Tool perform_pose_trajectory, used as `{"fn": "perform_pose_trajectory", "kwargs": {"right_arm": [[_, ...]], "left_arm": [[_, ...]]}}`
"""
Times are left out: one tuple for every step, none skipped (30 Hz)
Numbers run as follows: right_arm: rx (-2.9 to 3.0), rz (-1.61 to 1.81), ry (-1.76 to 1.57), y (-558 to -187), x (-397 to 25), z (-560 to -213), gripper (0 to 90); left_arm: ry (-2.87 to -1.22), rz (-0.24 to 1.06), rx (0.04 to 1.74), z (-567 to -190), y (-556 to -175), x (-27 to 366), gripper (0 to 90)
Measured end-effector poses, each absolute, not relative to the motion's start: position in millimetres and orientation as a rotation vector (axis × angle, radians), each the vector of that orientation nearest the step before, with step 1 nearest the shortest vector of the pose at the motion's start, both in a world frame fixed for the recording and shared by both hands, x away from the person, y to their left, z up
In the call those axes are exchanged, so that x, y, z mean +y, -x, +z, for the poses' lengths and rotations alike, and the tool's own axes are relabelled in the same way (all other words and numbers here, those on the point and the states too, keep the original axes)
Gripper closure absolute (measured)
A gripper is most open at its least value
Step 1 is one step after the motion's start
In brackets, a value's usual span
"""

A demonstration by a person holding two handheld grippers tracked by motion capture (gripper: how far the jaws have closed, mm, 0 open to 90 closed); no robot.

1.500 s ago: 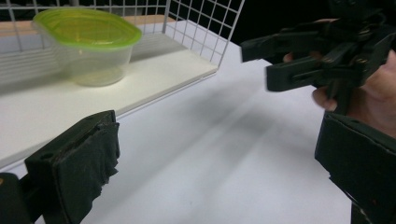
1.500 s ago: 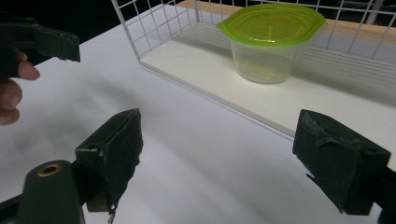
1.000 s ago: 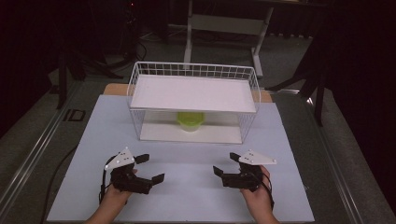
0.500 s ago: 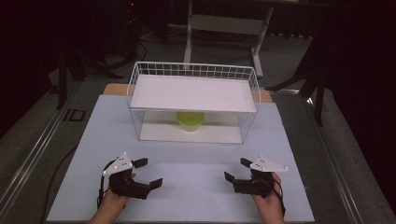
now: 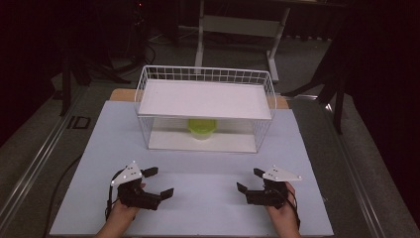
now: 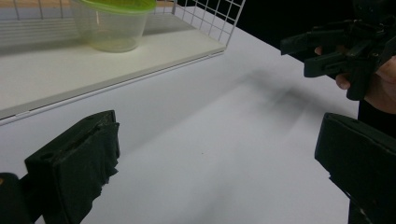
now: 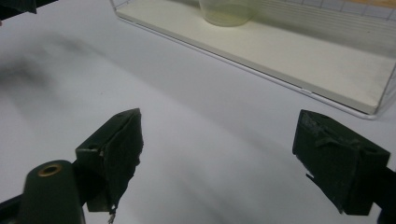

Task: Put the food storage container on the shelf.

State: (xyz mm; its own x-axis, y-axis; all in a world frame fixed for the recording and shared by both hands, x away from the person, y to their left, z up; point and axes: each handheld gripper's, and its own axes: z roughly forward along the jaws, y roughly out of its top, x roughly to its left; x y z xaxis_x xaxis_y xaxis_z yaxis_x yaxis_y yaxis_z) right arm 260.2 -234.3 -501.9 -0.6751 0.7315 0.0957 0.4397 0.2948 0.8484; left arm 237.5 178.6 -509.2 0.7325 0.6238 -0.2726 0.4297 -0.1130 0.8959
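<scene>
- Both grippers have drawn back toward the person's edge of the desk point(image 5: 208, 158) since a second ago, and stand wider apart.
- The left gripper point(image 5: 157, 182) is released, jaws spread, nothing between them.
- The right gripper point(image 5: 248, 180) is likewise released and empty.
- The lidded green container point(image 5: 201, 128) stays inside the wire basket point(image 5: 148, 79), well ahead of both sets of jaws.

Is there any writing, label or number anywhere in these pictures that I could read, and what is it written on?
"ID": dark letters on the grey floor strip left of the white table, in the high view.
No other writing: none on the wire rack, the green-lidded container, the left tool or the right tool.
</scene>
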Motion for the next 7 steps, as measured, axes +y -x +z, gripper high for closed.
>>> {"fn": "perform_pose_trajectory", "kwargs": {"right_arm": [[2.26, 1.326, -1.059, -260.4, -233.7, -502.2, 15.8], [2.263, 1.327, -1.056, -260.6, -233.2, -502.7, 15.8], [2.265, 1.328, -1.057, -260.8, -233.0, -503.0, 15.9], [2.265, 1.328, -1.056, -261.0, -232.8, -503.4, 16.2], [2.267, 1.324, -1.051, -261.1, -232.8, -503.6, 16.5], [2.268, 1.325, -1.048, -261.2, -232.9, -503.8, 16.5], [2.262, 1.329, -1.045, -261.1, -232.9, -503.8, 16.4]], "left_arm": [[-1.741, 0.203, 0.836, -509.3, -237.6, 179.2, 0.9], [-1.742, 0.201, 0.838, -509.5, -237.8, 179.3, 0.9], [-1.746, 0.205, 0.84, -509.8, -238.0, 179.3, 0.9], [-1.744, 0.206, 0.842, -510.0, -238.0, 179.3, 0.9], [-1.741, 0.202, 0.842, -510.1, -237.9, 179.3, 0.9], [-1.743, 0.203, 0.843, -509.9, -237.6, 179.2, 0.9], [-1.743, 0.206, 0.842, -509.7, -237.2, 179.1, 0.8]]}}
